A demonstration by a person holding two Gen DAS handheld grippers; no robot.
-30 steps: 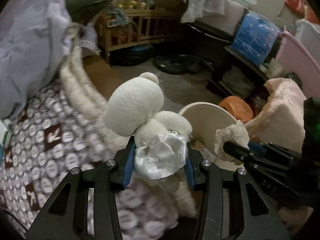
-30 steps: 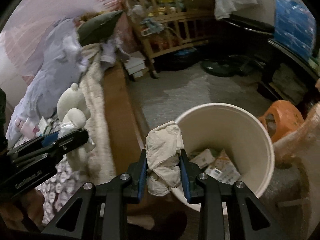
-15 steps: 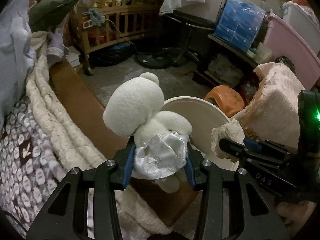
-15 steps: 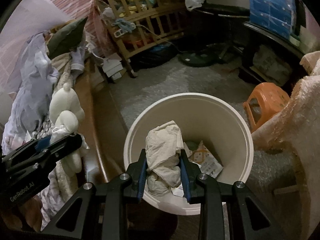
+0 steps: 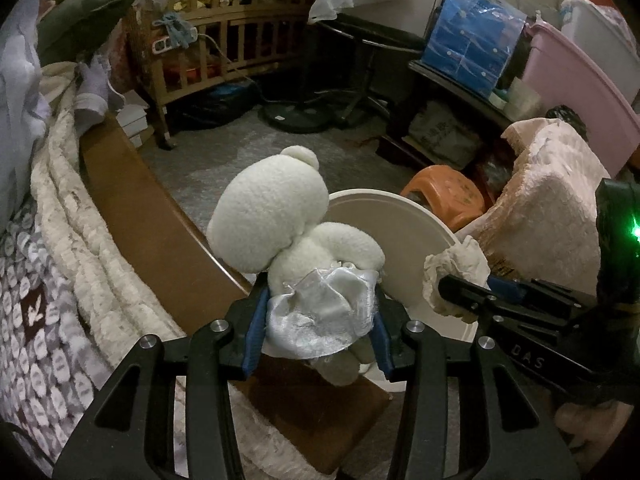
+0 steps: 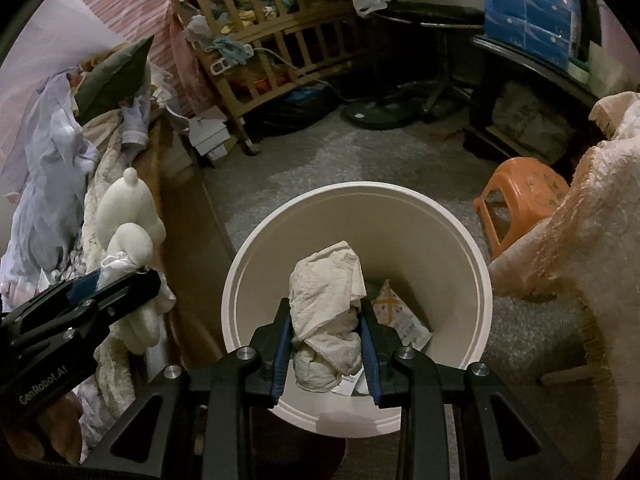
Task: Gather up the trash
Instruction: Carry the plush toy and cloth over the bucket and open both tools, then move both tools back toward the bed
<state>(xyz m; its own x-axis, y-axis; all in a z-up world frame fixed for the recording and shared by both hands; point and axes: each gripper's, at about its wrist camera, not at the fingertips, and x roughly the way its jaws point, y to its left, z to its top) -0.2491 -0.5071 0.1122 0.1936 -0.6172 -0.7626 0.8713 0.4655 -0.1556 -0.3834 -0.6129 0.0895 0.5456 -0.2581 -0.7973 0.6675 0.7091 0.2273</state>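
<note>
Cluttered bedroom floor fills the background: grey carpet, a wooden slatted baby cot (image 6: 280,44) far off, a small orange plastic stool (image 6: 520,196) to the right, and a bed with a cream fleece blanket (image 5: 80,240) along the left.

Near the middle stands a round white plastic waste bin (image 6: 256,264), with printed paper wrappers (image 6: 400,312) already lying at its bottom. The right gripper (image 6: 325,328) is clamped on a crumpled off-white tissue wad (image 6: 328,300), held directly above the bin's open mouth. The left gripper (image 5: 318,320) is clamped on a white plush bear in a satin silver skirt (image 5: 280,216), gripped at the skirt, held just left of the bin over the brown bed edge.

Judging from this, the tissue is ready to drop. It could cling to the blue pads when the jaws part, or catch the near rim and fall onto the carpet, since the wad sits toward the bin's near side. The bear's heavy head leans away from the grip, so it might slip out by the slick satin.
</note>
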